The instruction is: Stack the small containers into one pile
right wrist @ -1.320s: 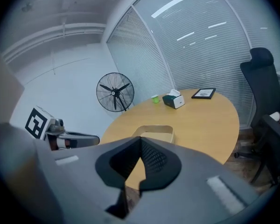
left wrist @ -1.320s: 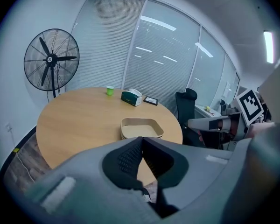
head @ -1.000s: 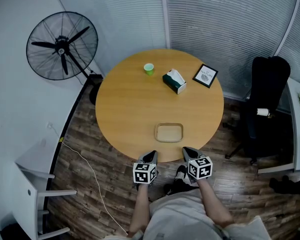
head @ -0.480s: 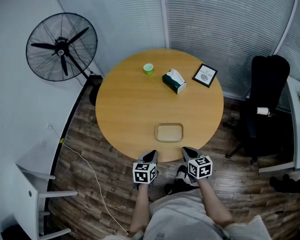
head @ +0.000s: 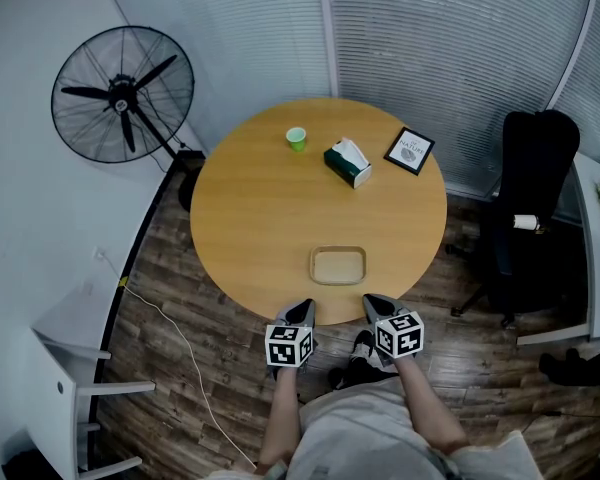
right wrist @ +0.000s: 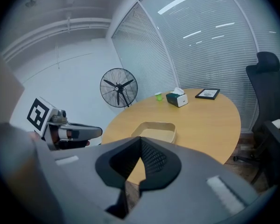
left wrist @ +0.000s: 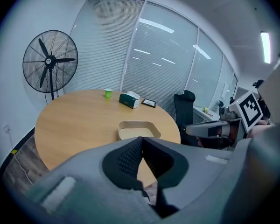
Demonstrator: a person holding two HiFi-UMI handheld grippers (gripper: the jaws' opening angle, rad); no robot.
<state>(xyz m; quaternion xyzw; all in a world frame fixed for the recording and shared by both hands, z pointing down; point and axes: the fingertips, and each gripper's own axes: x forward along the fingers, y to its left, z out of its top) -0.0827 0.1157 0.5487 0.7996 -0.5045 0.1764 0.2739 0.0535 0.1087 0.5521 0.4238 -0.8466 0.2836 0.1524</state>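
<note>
Bottom centre of the head view: left claw (head: pixel 302 310) and right claw (head: pixel 372 301) sit side by side. Their tips are at the near edge of the round wooden surface (head: pixel 250 218), and each is carried on a forearm coming up from the lower edge of the frame. Left claw: jaws pressed together, ribbed pads meeting at the tip, nothing between them. Right claw: same, jaws pressed together, nothing pinched. A marker cube sits on top of each. Just beyond the tips, in the lower middle of the surface, is the tan container (head: pixel 338 266): shallow, rectangular, rounded corners, open side up. Neither claw touches it. Can't tell whether it's one container or several nested. In both gripper views it lies straight past the jaw tips, mid-frame. Far side of the surface, left to right: a small green cup (head: pixel 297 138), a dark green tissue box (head: pixel 348 165) with white tissue sticking up, and a black-framed card (head: pixel 411 151) lying flat near the upper-right edge. All three are well apart from the container. Off the surface: standing fan (head: pixel 122 93) upper left, black office chair (head: pixel 535 198) at the right, white cable (head: pixel 180 338) trailing over the wood floor lower left. Closed blinds (head: pixel 430 38) run along the top of the frame.
</note>
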